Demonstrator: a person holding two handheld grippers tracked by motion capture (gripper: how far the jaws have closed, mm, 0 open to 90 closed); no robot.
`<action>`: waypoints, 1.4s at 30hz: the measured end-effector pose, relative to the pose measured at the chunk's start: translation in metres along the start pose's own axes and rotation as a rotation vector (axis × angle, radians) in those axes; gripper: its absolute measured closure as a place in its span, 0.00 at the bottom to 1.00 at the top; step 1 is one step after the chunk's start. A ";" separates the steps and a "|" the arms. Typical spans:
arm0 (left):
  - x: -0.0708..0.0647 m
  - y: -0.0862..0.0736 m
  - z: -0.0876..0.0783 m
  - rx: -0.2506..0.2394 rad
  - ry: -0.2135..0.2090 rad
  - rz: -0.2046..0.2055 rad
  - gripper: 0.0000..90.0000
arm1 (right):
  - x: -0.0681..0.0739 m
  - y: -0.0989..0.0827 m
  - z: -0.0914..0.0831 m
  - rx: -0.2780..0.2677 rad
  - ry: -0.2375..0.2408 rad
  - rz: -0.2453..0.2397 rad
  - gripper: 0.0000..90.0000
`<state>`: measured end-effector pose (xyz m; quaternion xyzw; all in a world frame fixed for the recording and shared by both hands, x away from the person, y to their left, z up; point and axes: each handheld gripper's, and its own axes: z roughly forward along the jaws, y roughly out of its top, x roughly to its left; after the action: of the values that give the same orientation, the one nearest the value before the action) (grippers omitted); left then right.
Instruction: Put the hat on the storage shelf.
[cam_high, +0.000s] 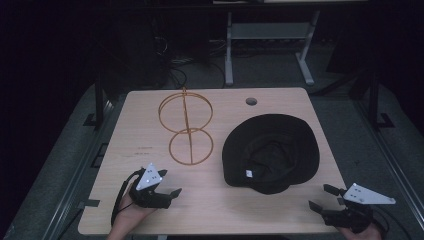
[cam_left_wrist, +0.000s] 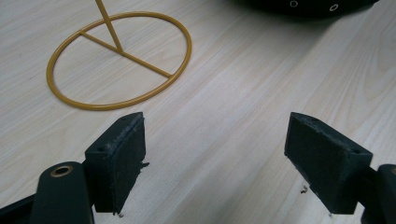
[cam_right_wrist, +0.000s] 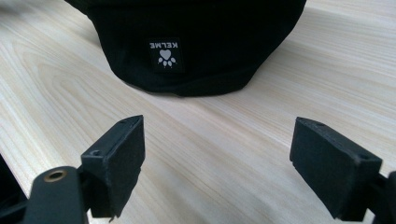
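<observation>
Black hat (cam_high: 270, 150) beside gold wire stand (cam_high: 186, 126); both grippers' jaws wide apart, nothing held.

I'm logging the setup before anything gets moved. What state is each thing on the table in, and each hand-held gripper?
Black hat: lies opening-up on the table, inside showing, untouched.
Gold wire stand: upright on its ring base, empty, nothing hung on it.
Left hand-held gripper: jaws open, nothing between them, near the stand's base.
Right hand-held gripper: jaws open, empty, short of the hat's brim.
Table: light wood, bare between the things.
</observation>
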<state>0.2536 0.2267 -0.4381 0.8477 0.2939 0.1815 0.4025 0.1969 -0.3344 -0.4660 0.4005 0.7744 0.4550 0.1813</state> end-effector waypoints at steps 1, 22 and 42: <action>0.000 0.000 0.000 0.000 0.001 -0.001 0.22 | 0.000 0.000 0.000 0.000 0.001 -0.003 0.19; -0.017 0.017 0.003 -0.018 -0.073 0.055 0.23 | 0.005 0.003 0.002 0.003 0.003 -0.011 0.19; -0.034 0.046 0.007 -0.036 -0.156 0.103 0.24 | 0.003 0.002 0.000 -0.006 -0.002 -0.001 0.19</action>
<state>0.2479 0.1772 -0.4084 0.8659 0.2144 0.1406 0.4294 0.1962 -0.3311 -0.4641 0.4002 0.7730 0.4567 0.1836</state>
